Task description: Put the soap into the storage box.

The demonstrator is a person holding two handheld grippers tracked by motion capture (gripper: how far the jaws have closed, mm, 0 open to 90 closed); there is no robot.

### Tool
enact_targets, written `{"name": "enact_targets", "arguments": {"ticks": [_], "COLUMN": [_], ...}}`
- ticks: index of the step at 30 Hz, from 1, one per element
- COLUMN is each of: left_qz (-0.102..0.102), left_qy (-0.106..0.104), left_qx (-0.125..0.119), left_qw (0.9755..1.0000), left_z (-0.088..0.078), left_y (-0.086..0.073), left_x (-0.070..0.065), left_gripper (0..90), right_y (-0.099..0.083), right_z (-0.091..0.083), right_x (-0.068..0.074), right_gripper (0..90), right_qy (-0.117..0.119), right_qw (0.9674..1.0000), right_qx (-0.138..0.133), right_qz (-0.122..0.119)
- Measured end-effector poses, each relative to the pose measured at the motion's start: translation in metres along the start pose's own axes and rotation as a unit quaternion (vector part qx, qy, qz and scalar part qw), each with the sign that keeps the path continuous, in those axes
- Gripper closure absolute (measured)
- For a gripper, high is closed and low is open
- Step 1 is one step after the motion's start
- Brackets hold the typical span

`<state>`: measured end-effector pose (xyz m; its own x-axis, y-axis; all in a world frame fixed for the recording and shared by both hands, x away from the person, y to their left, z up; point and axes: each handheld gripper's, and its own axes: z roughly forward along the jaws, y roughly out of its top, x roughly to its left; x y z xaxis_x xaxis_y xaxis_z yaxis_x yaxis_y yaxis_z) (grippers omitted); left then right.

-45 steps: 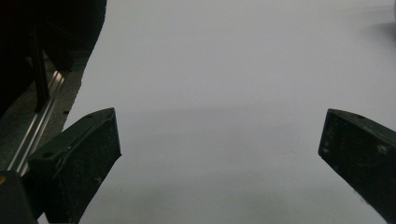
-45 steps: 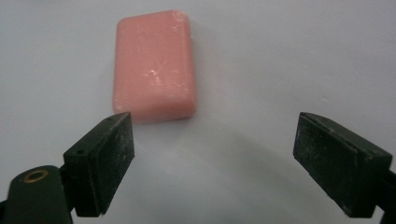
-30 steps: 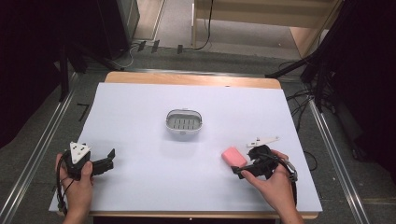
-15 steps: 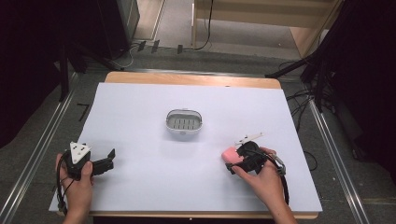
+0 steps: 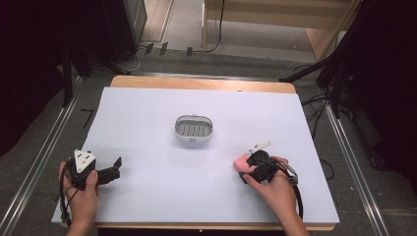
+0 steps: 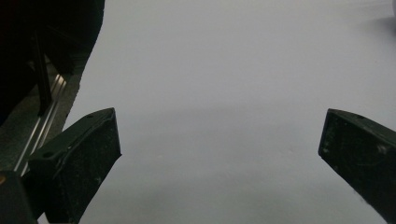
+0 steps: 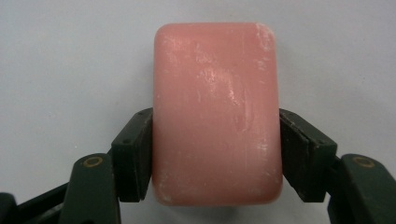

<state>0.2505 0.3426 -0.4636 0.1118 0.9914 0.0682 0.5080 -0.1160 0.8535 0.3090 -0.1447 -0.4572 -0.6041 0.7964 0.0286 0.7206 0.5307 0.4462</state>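
**Soap bar gripped at the near right of the dish**

Soap (image 7: 217, 112), a pink rectangular bar with a scuffed, whitish top face, sits between the two jaws of the right gripper (image 7: 217, 156). Both black pads press flat against its long sides at the nearer half of the bar; the far half projects forward beyond the jaws. The gripper is closed to the width of the bar and has it in hold. Whether the bar is resting on the white table sheet or is just clear of it cannot be told.

In the high view, the soap (image 5: 241, 162) lies nearer the person than the soap dish (image 5: 194, 130) and to its right, well apart from it. The right gripper (image 5: 246, 167) covers most of the bar, leaving a pink edge showing on the side facing the dish.

Judgement: the step in hand is the grasp, which appears complete. The dish, a small oval tray with a slotted floor, is the likely destination. The next move calls for a lift, a carry away from the person and leftward to the dish, and a level release over the slotted floor.

The left gripper (image 6: 219, 149) rests on the table sheet (image 5: 147, 113) nearer than the dish and far to its left, jaws spread wide with nothing between them.
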Motion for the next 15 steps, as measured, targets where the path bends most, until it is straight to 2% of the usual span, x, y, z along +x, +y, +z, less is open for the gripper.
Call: {"name": "enact_targets", "arguments": {"ticks": [4, 7, 12, 15], "left_qz": [0.002, 0.001, 0.003, 0.003], "left_qy": [0.0, 0.0, 0.0, 0.0], "left_qx": [0.0, 0.0, 0.001, 0.001], "left_qw": [1.0, 1.0, 1.0, 1.0], "left_z": [0.0002, 0.0001, 0.0002, 0.0004], "left_y": [0.0, 0.0, 0.0, 0.0], "left_x": [-0.0003, -0.0003, -0.0005, -0.0004], "left_gripper": [0.0, 0.0, 0.0, 0.0], "right_y": [-0.0005, 0.0004, 0.0032, 0.0044], "right_z": [0.0002, -0.0002, -0.0007, -0.0012], "right_x": [-0.0021, -0.0031, -0.0004, 0.0006], "right_gripper": [36.0, 37.4, 38.7, 38.7], "right_qy": [0.01, 0.009, 0.003, -0.003], "right_qw": [0.9999, 0.9999, 0.9997, 0.999], "right_qx": [-0.002, 0.002, 0.008, 0.007], "right_qz": [-0.006, -0.008, -0.024, -0.044]}}
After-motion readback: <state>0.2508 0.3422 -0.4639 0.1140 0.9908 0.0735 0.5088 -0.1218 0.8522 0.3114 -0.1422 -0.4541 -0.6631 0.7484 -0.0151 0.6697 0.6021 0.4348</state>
